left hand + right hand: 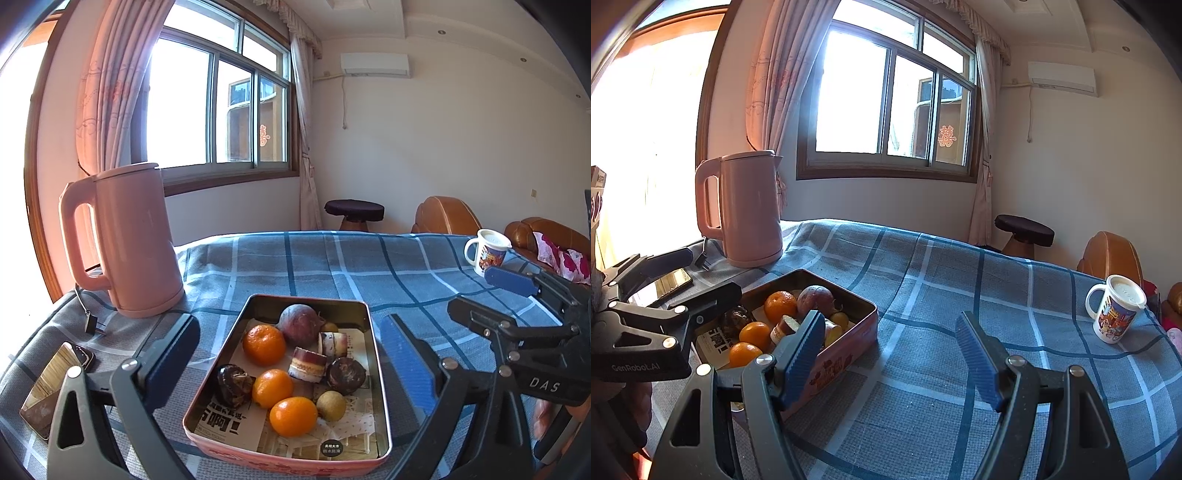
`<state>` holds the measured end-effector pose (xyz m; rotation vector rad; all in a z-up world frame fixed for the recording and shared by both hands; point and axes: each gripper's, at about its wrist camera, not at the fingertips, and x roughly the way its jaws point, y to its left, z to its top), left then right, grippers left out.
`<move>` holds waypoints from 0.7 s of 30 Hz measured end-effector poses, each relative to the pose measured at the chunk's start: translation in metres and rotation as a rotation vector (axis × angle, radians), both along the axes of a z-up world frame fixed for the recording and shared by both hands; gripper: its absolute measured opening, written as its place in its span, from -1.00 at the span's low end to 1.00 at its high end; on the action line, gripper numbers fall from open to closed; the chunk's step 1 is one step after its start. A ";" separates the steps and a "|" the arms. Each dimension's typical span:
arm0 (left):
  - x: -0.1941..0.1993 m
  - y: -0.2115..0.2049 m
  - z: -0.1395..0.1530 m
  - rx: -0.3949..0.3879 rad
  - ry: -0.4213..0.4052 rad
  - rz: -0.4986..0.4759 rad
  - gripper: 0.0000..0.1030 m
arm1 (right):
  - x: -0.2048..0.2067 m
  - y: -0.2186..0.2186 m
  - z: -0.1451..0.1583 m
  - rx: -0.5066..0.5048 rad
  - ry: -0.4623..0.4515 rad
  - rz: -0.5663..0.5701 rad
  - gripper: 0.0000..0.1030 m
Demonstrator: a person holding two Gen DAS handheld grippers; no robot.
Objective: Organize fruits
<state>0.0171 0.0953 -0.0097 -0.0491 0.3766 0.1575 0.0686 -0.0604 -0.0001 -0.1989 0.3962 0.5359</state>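
Rectangular metal tin (376, 373) with paper lining, on blue plaid tabletop (332, 266); three oranges (263, 344), purple round fruit, cut cane pieces, dark chestnuts gathered inside. Left gripper (288, 369) fingers wide, straddling tin at 9 and 3 o'clock, nothing clamped; likely framing a pick. Right gripper (890, 354) fingers half-spread, empty, tin at 10 o'clock.

Daylight pours through the window (218, 110), blowing out the panes and the strip left of the pink curtain (110, 81) to pure white. Below the window the checked tablecloth (942, 266) is evenly lit and sharp. Straight lines bow near the edges; corners go black.
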 end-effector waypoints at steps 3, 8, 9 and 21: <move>0.000 -0.001 0.000 0.009 0.004 0.010 1.00 | -0.001 -0.001 0.001 0.003 -0.002 -0.003 0.44; 0.000 -0.001 0.001 0.009 0.007 0.012 1.00 | -0.001 -0.003 0.001 0.007 -0.005 -0.005 0.44; 0.000 -0.001 0.001 0.008 0.007 0.007 1.00 | -0.002 -0.003 0.001 0.006 -0.005 -0.006 0.44; 0.006 0.003 -0.003 -0.039 0.029 0.020 1.00 | -0.001 -0.005 -0.002 -0.001 -0.005 -0.010 0.44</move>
